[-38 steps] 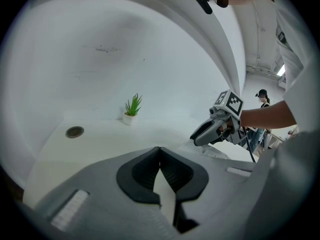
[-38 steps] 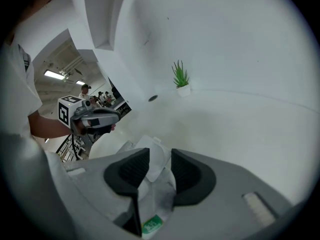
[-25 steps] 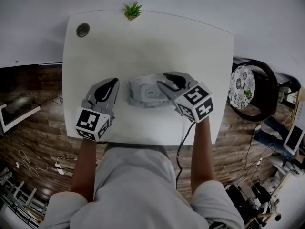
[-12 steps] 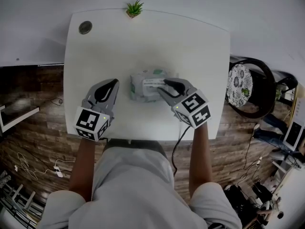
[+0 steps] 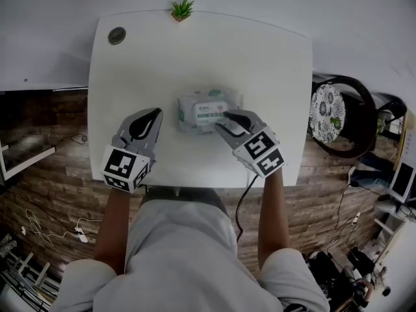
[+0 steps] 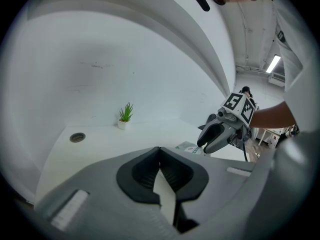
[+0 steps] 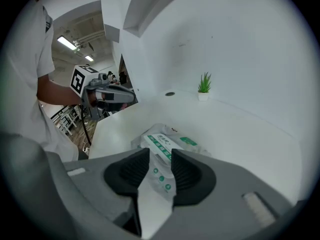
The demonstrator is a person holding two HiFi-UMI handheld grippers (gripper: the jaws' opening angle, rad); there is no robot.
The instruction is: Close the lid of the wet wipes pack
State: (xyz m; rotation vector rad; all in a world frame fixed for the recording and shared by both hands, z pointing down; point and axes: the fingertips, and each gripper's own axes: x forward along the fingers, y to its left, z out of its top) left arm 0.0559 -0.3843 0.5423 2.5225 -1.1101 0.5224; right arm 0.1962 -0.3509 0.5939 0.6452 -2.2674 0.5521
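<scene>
A person stands at a white desk point(image 5: 195, 57) with a tool in each hand. The left hand-held gripper point(image 6: 160, 153) rests low on the desk with its jaws brought together on nothing. The wet wipes pack point(image 5: 207, 111) lies flat just off to that gripper's right and a little ahead of it, not touching it.

The pack sits directly ahead of and below the right hand-held gripper point(image 7: 160, 155). That gripper's jaws stand a narrow gap apart, with the pack's printed top showing through the gap. Its tips hang over the pack's near edge, though contact with the pack cannot be confirmed. The lid point(image 7: 156, 143) appears to lie down along the top of the pack, and whether it is sealed cannot be told.

The sound way to finish, by the look of it, is to press the right jaws flat onto the lid. They would then run along it away from the gripper so the whole flap beds down. The soft pack may slide or buckle under that push, so the idle left gripper could brace its left end. A small plant point(image 5: 182, 9) stands well beyond both tools.
</scene>
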